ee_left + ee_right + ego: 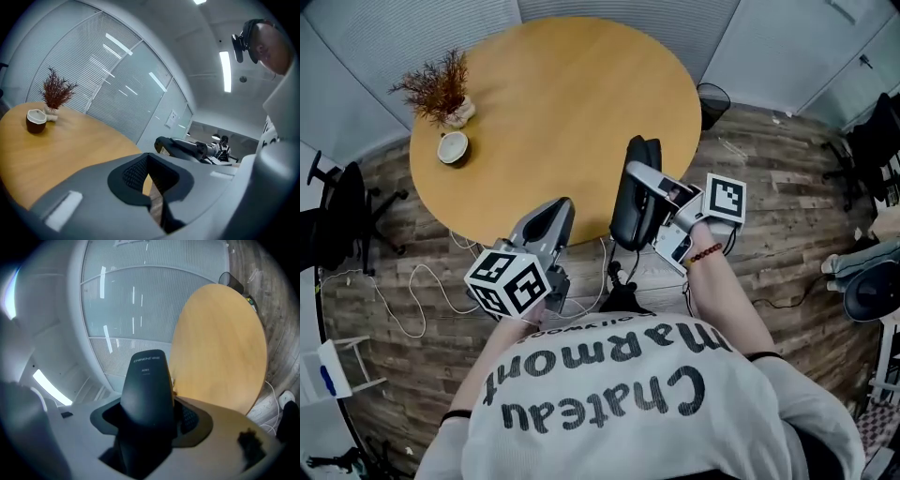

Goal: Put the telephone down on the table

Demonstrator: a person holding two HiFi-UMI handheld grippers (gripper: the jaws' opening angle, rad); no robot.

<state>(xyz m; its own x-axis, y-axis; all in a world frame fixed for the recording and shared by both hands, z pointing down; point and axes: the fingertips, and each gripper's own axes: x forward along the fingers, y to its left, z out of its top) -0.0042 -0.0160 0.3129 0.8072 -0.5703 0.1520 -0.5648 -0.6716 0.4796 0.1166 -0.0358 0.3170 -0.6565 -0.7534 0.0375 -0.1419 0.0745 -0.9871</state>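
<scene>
One round tabletop [553, 112]. Two hand-held grippers, the left [558, 211] and the right [649, 183]. One black telephone [630, 202]. At the tabletop's far left, one potted dried plant [441, 89] and one cup [453, 147]. On the floor, one black bin [712, 101] far right and one black office chair [333, 220] left.
</scene>
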